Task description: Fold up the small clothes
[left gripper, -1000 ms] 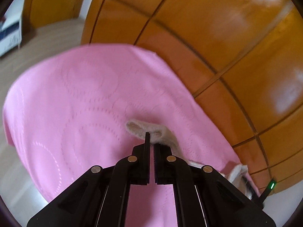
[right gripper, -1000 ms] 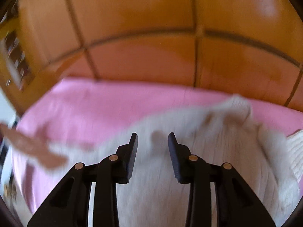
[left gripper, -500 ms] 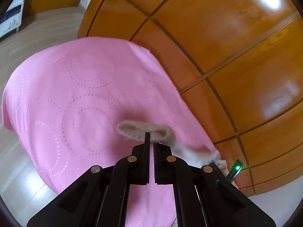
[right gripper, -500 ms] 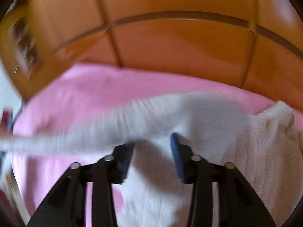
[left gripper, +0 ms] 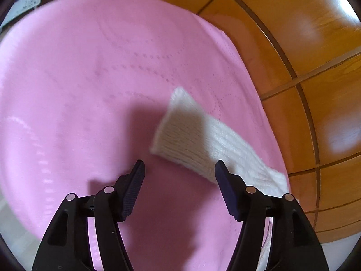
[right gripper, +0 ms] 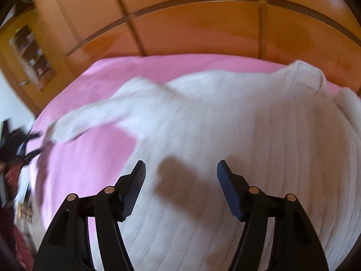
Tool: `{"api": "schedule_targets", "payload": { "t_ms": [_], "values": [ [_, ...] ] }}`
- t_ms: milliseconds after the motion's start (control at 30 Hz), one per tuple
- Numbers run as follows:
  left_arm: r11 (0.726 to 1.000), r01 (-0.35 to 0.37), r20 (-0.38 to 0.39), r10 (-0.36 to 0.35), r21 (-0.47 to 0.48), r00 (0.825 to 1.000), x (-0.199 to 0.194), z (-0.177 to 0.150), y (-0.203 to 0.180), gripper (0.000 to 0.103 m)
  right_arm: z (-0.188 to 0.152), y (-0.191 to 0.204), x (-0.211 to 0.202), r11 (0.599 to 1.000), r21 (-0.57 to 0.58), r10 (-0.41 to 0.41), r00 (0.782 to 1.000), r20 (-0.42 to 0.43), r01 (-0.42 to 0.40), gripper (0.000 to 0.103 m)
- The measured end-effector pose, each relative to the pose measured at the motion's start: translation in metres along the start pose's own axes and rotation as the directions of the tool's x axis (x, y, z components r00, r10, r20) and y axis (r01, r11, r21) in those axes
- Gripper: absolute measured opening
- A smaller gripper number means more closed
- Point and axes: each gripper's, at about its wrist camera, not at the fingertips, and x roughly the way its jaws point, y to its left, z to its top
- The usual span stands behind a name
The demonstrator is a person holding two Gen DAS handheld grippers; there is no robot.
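Observation:
A white knit sweater lies spread on a pink cloth. Its sleeve stretches out flat, cuff end toward the left, in the left wrist view. My left gripper hovers just in front of the cuff; its jaws are opening and nothing is between them. My right gripper hangs over the sweater's body; its jaws are opening too, with only the knit surface below them and no fabric pinched. At the far left of the right wrist view, the other gripper shows as a dark blur near the sleeve end.
The pink cloth covers the whole work surface. Orange wooden wardrobe panels stand close behind it. A shelf with small items is at the back left. Pale floor shows past the cloth's left edge.
My left gripper has dropped toward the cloth and let go of the sleeve cuff, which now lies flat. My right gripper's jaws have spread wider over the sweater body.

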Motion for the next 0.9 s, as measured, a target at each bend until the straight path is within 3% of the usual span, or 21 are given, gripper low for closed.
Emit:
{"api": "schedule_targets", "payload": {
  "t_ms": [33,67,100,133,200,233,300,367,433,467,533,567,600,633,667,767,833,900],
  "values": [
    [1.0,-0.018,0.028,0.017,0.012,0.999,0.004,-0.001,-0.004,0.062,-0.003,0.008,-0.002,1.0,-0.017,0.015,1.0,-0.006,-0.015,0.07],
    [0.999,-0.028,0.055,0.025,0.045,0.998,0.008,0.0,-0.013,0.052,-0.011,0.017,-0.003,0.998,-0.037,0.043,0.999,-0.024,-0.044,0.071],
    [0.998,-0.01,0.046,0.006,0.069,0.999,0.013,0.001,-0.018,0.011,-0.014,0.025,-0.001,0.996,-0.051,0.069,0.997,-0.046,-0.071,0.072],
    [0.996,0.017,0.005,-0.018,0.084,1.0,0.02,0.002,-0.028,0.005,-0.013,0.029,0.004,0.994,-0.063,0.082,0.995,-0.061,-0.086,0.073],
    [0.993,0.032,0.046,-0.037,0.117,0.998,0.01,0.005,-0.043,0.004,-0.018,0.044,0.011,0.99,-0.107,0.082,0.993,-0.082,-0.091,0.074],
    [0.987,0.069,0.095,-0.083,0.145,0.992,-0.007,0.009,-0.052,0.004,-0.022,0.048,0.011,0.989,-0.115,0.084,0.993,-0.089,-0.094,0.074],
    [0.979,0.134,0.187,-0.162,0.157,0.969,-0.05,0.014,-0.059,0.004,-0.027,0.056,0.006,0.976,-0.108,0.179,0.977,-0.114,-0.191,0.074],
    [0.978,0.121,0.273,-0.165,0.171,0.948,-0.082,0.018,-0.057,0.004,-0.036,0.066,0.002,0.959,-0.117,0.243,0.96,-0.14,-0.26,0.074],
    [0.986,0.038,0.316,-0.089,0.165,0.945,-0.09,0.021,-0.049,0.004,-0.047,0.073,0.011,0.959,-0.127,0.232,0.961,-0.149,-0.252,0.075],
    [0.986,-0.041,0.318,-0.012,0.16,0.948,-0.081,0.023,-0.044,0.004,-0.051,0.073,0.016,0.962,-0.122,0.228,0.964,-0.134,-0.244,0.075],
    [0.968,-0.178,0.265,0.127,0.178,0.956,-0.049,0.024,-0.037,0.006,-0.054,0.076,0.017,0.964,-0.129,0.222,0.97,-0.098,-0.234,0.077],
    [0.948,-0.259,0.201,0.221,0.185,0.954,-0.028,0.021,-0.033,0.009,-0.054,0.078,0.015,0.965,-0.128,0.216,0.972,-0.097,-0.228,0.077],
    [0.937,-0.297,0.156,0.27,0.183,0.95,-0.017,0.015,-0.026,0.021,-0.053,0.077,0.012,0.966,-0.116,0.222,0.97,-0.097,-0.232,0.076],
    [0.942,-0.284,0.125,0.265,0.177,0.956,-0.013,0.007,-0.022,0.037,-0.053,0.075,0.008,0.965,-0.098,0.232,0.968,-0.099,-0.242,0.075],
    [0.967,-0.187,0.096,0.173,0.17,0.98,-0.013,-0.006,-0.021,0.042,-0.052,0.069,0.002,0.966,-0.071,0.242,0.966,-0.096,-0.249,0.075],
    [0.975,0.017,0.014,-0.021,0.222,1.0,-0.018,-0.045,-0.032,0.044,-0.057,0.044,-0.022,0.976,-0.019,0.216,0.975,-0.053,-0.217,0.075],
    [0.952,0.131,-0.059,-0.12,0.276,0.991,-0.022,-0.073,-0.042,0.044,-0.06,0.021,-0.033,0.983,0.04,0.183,0.983,-0.031,-0.181,0.075],
    [0.903,0.256,-0.151,-0.215,0.345,0.965,-0.028,-0.11,-0.056,0.044,-0.068,-0.011,-0.054,0.987,0.1,0.123,0.992,0.003,-0.122,0.075]
  ]
}}
